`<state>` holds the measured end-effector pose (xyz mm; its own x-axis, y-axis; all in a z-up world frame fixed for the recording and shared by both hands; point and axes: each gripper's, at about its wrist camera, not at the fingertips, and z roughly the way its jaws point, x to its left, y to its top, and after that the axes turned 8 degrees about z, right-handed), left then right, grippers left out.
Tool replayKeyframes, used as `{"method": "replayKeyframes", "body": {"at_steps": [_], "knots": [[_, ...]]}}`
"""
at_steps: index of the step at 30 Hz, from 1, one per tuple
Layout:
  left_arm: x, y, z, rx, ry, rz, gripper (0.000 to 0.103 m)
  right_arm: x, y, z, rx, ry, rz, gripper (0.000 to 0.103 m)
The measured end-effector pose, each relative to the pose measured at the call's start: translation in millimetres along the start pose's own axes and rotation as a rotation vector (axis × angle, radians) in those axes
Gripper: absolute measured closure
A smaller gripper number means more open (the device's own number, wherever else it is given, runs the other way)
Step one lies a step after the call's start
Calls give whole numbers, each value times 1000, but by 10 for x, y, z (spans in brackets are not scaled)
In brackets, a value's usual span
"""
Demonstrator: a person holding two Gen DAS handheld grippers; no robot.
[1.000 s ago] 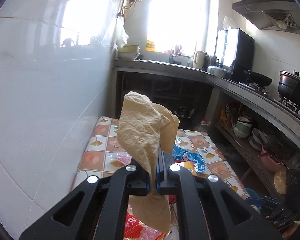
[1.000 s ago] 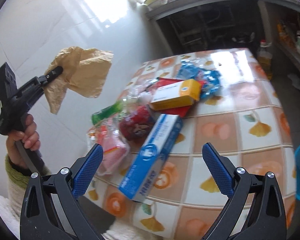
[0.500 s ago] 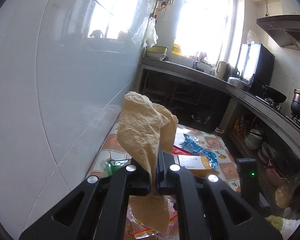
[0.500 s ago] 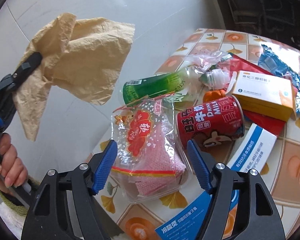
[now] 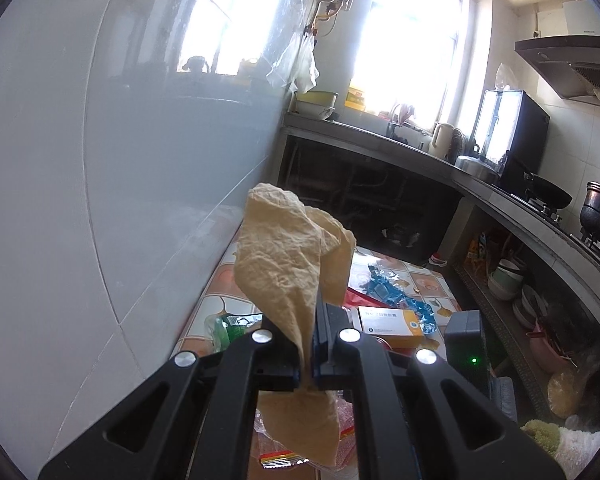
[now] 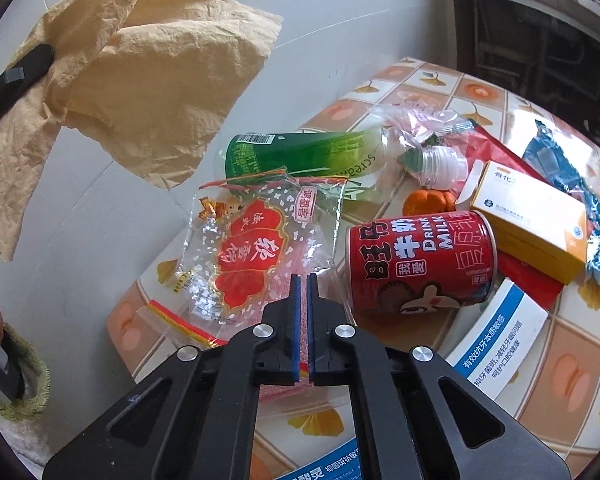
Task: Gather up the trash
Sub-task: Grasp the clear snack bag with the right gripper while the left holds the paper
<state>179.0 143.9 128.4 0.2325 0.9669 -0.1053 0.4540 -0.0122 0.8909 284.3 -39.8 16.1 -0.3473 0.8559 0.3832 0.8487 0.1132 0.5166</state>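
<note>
My left gripper (image 5: pixel 314 320) is shut on a crumpled tan paper (image 5: pixel 284 256), held up in the air beside the white wall; the same paper (image 6: pixel 148 80) hangs at the upper left of the right wrist view. My right gripper (image 6: pixel 304 280) points down at the table's near corner, jaws shut on the edge of a clear plastic snack bag with a red label (image 6: pixel 252 248). Just right of the bag lies a red milk can (image 6: pixel 420 260) on its side. Behind the bag lies a green bottle (image 6: pixel 300 152).
The tiled table (image 6: pixel 560 380) also carries a yellow-and-white box (image 6: pixel 528 216), a blue-and-white box (image 6: pixel 500 340), a blue foil wrapper (image 6: pixel 572 176) and a red packet (image 6: pixel 496 148). The white wall (image 5: pixel 120 200) runs along its left. A kitchen counter (image 5: pixel 500 196) runs behind and to the right.
My right gripper has come in low over the table's near corner and its wide jaws have closed onto the snack bag. The left gripper shifted at first, then held still with the paper.
</note>
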Motion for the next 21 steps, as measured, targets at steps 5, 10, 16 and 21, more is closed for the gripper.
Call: {"method": "replayKeyframes", "body": {"at_steps": [5, 10, 16, 21], "knots": [[9, 4, -34, -8, 8, -3, 99, -76, 75, -83, -36, 44, 38, 103], [-9, 7, -54, -12, 12, 0, 99, -209, 81, -206, -13, 123, 106, 98], [-5, -1, -63, -5, 12, 1, 99, -185, 151, 11, 42, 128, 120, 43], [15, -2, -61, 4, 14, -2, 99, -48, 185, 283, 101, 82, 70, 43]]}}
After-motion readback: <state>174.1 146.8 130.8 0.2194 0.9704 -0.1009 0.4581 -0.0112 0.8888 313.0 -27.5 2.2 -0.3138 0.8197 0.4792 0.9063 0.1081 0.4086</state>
